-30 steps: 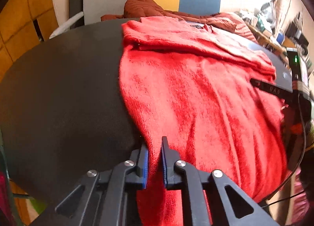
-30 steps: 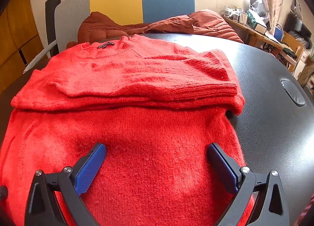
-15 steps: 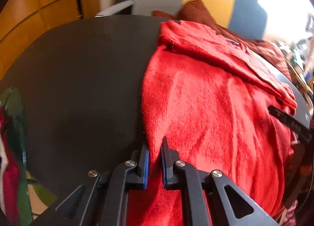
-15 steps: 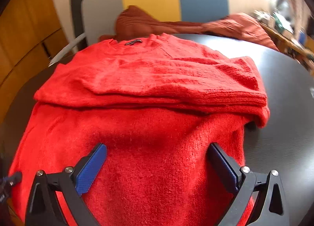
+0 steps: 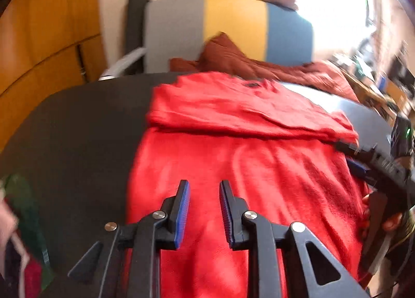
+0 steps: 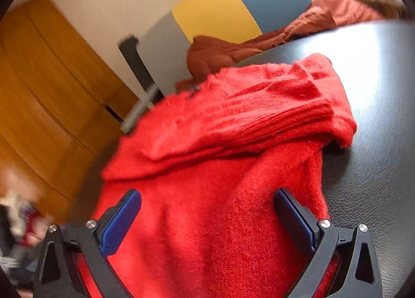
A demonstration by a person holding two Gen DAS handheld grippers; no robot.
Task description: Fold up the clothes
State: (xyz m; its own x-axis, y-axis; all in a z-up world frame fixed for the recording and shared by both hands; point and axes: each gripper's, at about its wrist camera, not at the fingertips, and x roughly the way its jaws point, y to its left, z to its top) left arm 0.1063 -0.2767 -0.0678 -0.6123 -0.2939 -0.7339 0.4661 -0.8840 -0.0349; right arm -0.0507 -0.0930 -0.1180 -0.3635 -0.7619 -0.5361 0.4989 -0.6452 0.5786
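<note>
A red fuzzy sweater [image 5: 259, 168] lies on the black table [image 5: 77, 129], its sleeves folded across the chest at the far end; it also shows in the right wrist view [image 6: 220, 194]. My left gripper [image 5: 205, 189] hovers over the sweater's near left part, its jaws a narrow gap apart with nothing between them. My right gripper [image 6: 207, 204] is wide open over the sweater's lower body, near its right edge; it also shows at the right of the left wrist view [image 5: 376, 165].
A rust-brown quilted jacket [image 5: 246, 62] lies at the table's far edge before a grey, yellow and blue chair [image 5: 233, 28]. Wooden panels [image 6: 39, 90] stand to the left. Bundled clothes [image 5: 18, 233] sit off the table's near left edge. Bare black table [image 6: 384, 116] lies right of the sweater.
My left gripper has opened a little and shifted from the sweater's left edge to over its body. My right gripper has tilted and swung; it stays wide open.
</note>
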